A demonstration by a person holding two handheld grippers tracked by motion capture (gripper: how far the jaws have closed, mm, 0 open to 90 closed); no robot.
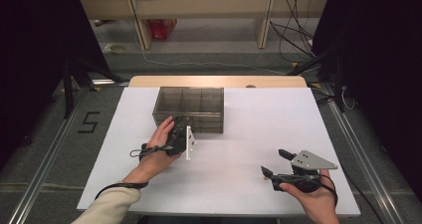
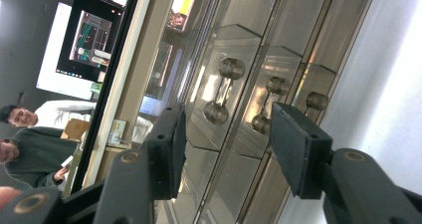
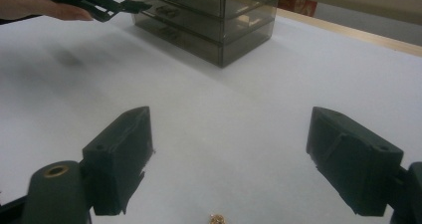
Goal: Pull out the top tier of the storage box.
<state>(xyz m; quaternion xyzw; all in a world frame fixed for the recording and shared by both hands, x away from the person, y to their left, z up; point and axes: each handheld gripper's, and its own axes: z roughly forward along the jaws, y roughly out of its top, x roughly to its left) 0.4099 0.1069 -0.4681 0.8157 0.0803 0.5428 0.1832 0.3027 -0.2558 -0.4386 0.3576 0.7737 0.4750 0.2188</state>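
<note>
Work in hand: we judge that we are about to pull a drawer of the box (image 1: 189, 108) by its handle (image 2: 223, 91); the left gripper (image 1: 175, 122) is right at the box's front.
Box: smoky, see-through, with stacked drawers; it stands on the far left part of the white table (image 1: 249, 129).
Drawers: all look flush and pushed in, so nothing is opened yet.
Left gripper: turned on its side, jaws partly apart and empty; in the left gripper view the handles stand beyond and between the pads, untouched as far as we can tell.
Right gripper (image 1: 275, 164): well away from the box at the near right, held above the table, jaws wide apart, nothing between them.
Bead (image 3: 217, 219): a small golden thing lies on the table just below the right gripper's jaws; what it is we cannot tell.
Done: the approach to the box.
Left: close on one handle, draw the drawer out; which drawer we mean we cannot tell.
</note>
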